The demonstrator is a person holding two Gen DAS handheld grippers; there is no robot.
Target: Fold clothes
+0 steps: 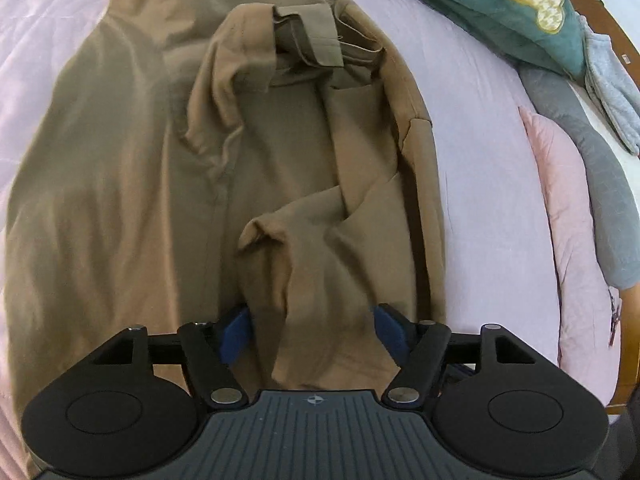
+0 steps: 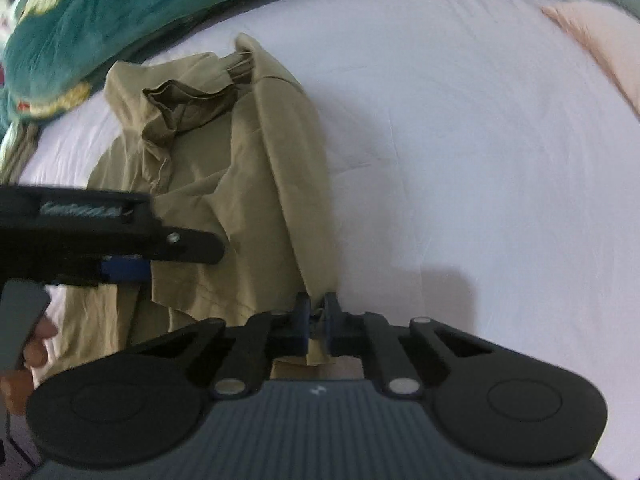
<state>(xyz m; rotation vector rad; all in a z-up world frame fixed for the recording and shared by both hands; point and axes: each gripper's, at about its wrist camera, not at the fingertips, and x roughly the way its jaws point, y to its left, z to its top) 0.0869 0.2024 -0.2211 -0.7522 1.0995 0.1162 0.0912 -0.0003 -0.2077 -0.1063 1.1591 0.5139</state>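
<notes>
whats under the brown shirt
The brown shirt lies on a pale lilac bedsheet, bare all around it. Anything between shirt and sheet is covered and can't be seen.

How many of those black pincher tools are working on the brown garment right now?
2. The left gripper is open, fingers either side of a bunched fold of the brown garment. The right gripper is pinched shut on the garment's near edge, beside it.

Both tools same build: left tool [image 1: 312, 320] and right tool [image 2: 316, 320] w/ matte black linkage arms, silver pivot screws, blue finger pads [image 1: 236, 330], round black discs at 4 & 8 o'clock, ribbed dark-grey body w/ small white logo at 6. Grey trigger [image 2: 18, 320] on left tool.
</notes>
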